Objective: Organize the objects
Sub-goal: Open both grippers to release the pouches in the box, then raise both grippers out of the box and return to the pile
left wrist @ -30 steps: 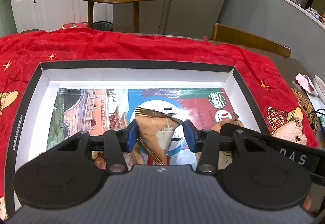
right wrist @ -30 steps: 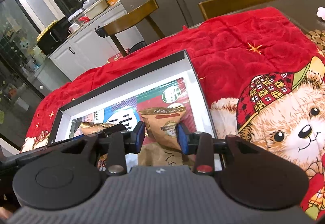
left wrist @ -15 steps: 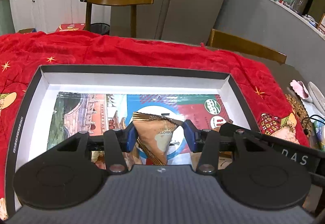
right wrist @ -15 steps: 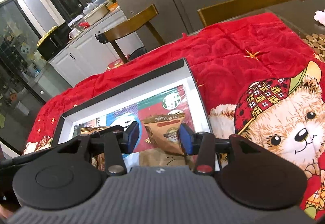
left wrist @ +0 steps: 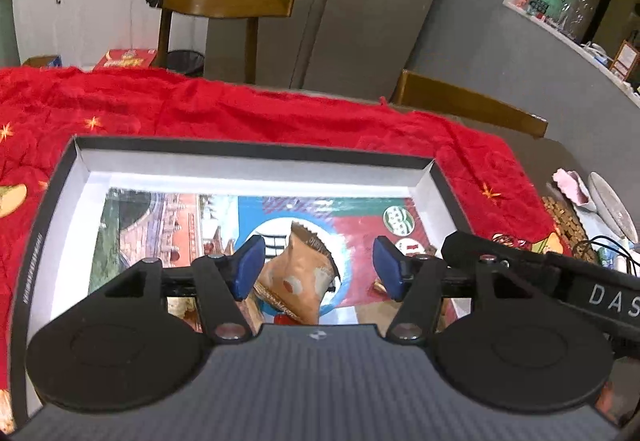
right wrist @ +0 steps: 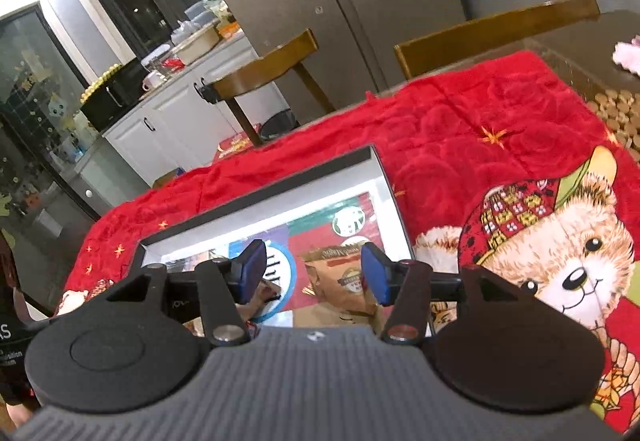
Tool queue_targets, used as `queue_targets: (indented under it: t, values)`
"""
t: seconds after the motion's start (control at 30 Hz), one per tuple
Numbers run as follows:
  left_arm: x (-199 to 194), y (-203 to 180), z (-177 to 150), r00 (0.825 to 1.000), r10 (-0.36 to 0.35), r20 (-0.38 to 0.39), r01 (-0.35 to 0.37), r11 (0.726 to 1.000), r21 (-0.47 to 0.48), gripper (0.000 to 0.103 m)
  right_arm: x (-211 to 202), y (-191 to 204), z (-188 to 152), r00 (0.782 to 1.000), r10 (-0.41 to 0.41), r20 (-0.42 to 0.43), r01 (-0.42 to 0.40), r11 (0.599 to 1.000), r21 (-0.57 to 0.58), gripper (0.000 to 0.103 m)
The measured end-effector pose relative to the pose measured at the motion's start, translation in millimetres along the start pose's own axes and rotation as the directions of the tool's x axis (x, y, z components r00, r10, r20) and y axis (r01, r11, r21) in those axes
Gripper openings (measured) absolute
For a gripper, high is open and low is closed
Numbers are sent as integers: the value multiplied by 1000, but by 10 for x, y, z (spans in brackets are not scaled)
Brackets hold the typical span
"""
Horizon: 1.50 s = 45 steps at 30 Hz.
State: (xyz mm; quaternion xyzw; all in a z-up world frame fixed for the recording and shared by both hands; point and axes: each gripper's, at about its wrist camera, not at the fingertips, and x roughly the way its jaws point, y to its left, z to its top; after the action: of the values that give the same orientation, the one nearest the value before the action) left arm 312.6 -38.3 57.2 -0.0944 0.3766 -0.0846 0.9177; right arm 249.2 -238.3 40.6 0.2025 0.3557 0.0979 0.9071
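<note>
Inside the shallow box lie two snack packets, each between a tool's just-parted jaws

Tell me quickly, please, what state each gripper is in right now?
Left gripper: open, just widened; orange snack packet sits loose between its fingers.
Right gripper: open, just widened; brown packet released.

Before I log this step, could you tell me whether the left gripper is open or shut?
Open. The left gripper has just been opening; its blue pads stand clear of the orange snack packet between them.

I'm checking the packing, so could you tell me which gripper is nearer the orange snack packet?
Left. The left gripper straddles the orange snack packet, jaws just opened; the right gripper hangs over a brown packet further right.
</note>
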Motion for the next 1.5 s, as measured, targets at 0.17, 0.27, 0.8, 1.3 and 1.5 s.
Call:
queue_targets:
  t: [0.17, 0.27, 0.8, 1.3, 1.5]
  values:
    - [-246, -43, 65, 998, -12, 66, 11, 1000, 22, 68, -220, 101, 50, 998, 28, 62, -26, 999, -35, 74]
    - [-439, -71, 99, 993, -24, 114, 21, 999, 27, 68, -409, 156, 76, 992, 61, 106, -55, 997, -53, 78]
    - [-2104, -136, -213, 922, -1, 386, -35, 996, 85, 75, -1615, 636, -37, 893, 285, 350, -213, 950, -229, 103]
    - [-3424, 478, -996, 855, 99, 509, -173, 980, 102, 80, -1962, 953, -334, 867, 251, 430, -165, 960, -228, 103]
    - [-3196, 364, -1127, 879, 147, 453, -213, 972, 98, 80, -2040, 946, -616, 835, 202, 512, -101, 970, -219, 103]
